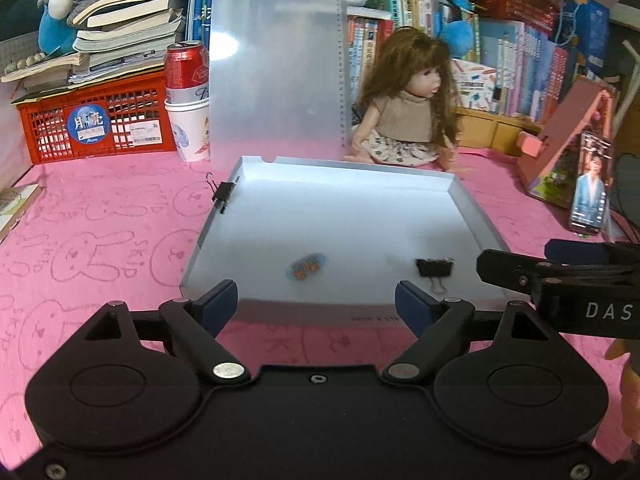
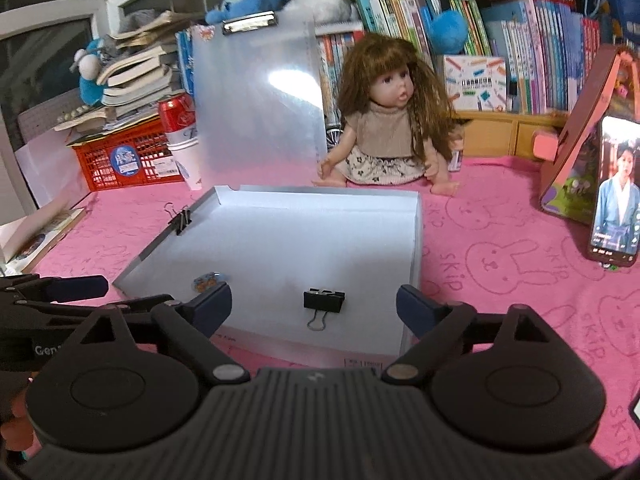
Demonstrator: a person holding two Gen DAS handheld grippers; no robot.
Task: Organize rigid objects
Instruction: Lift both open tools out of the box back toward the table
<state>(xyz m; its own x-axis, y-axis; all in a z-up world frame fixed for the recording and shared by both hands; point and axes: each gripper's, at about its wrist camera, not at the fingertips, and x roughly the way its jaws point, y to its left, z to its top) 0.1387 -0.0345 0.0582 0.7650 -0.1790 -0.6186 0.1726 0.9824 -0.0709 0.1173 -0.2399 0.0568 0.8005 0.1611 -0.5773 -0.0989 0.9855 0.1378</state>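
Cardboard, smooth and pale, forms the shallow rectangular box lid (image 2: pixel 416 240) ahead of both spread jaw pairs. The right gripper (image 2: pixel 314 307) and left gripper (image 1: pixel 316 302) grip nothing. A black metal binder clip (image 2: pixel 324 300) with wire loops lies inside, between the right fingers; another binder clip (image 1: pixel 225 196) bites the far-left wall. A small glossy sticker (image 1: pixel 307 266) lies ahead of the left jaws.

A long-haired doll (image 2: pixel 386 128) sat on the pink bunny-print cloth (image 2: pixel 500 264). Left of the doll stood a red can (image 1: pixel 187 70) in a paper cup (image 1: pixel 191 128), then a red crate (image 1: pixel 96 120); right of it, a lit phone (image 2: pixel 616 192).
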